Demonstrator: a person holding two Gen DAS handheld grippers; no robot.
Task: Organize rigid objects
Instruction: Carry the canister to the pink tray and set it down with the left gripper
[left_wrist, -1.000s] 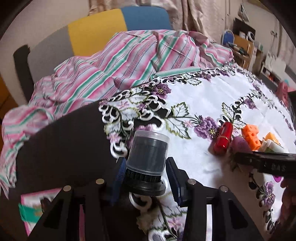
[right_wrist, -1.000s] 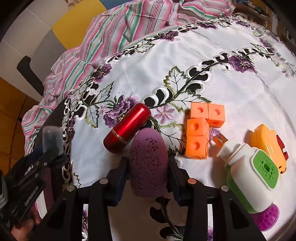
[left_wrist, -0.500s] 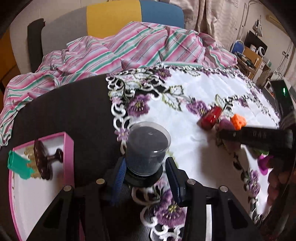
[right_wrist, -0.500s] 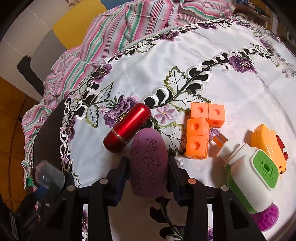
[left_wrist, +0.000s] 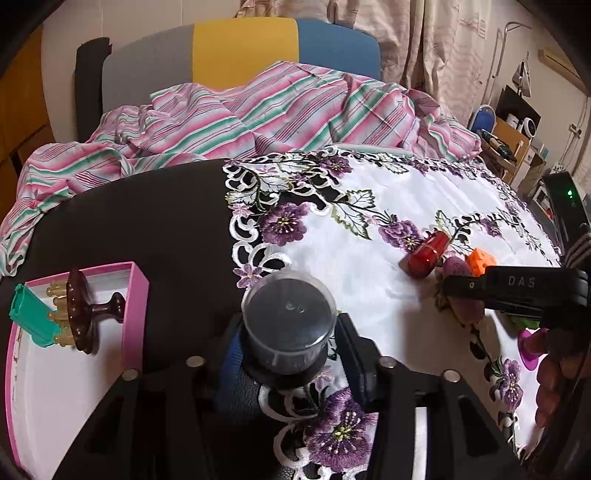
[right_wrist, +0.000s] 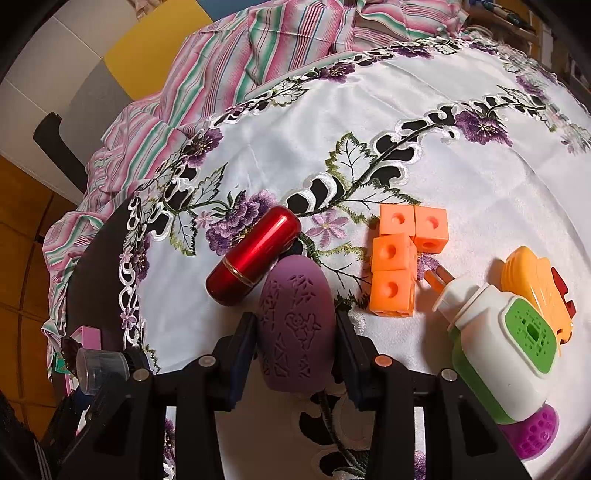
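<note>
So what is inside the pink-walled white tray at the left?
The pink-walled white tray holds a dark brown wooden knobbed piece, a teal plastic block and amber pegs; their undersides are hidden.

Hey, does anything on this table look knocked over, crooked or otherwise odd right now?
The red tube lies on its side against the purple egg, and the white plug lies tipped over. Nothing looks spilled or broken.
</note>
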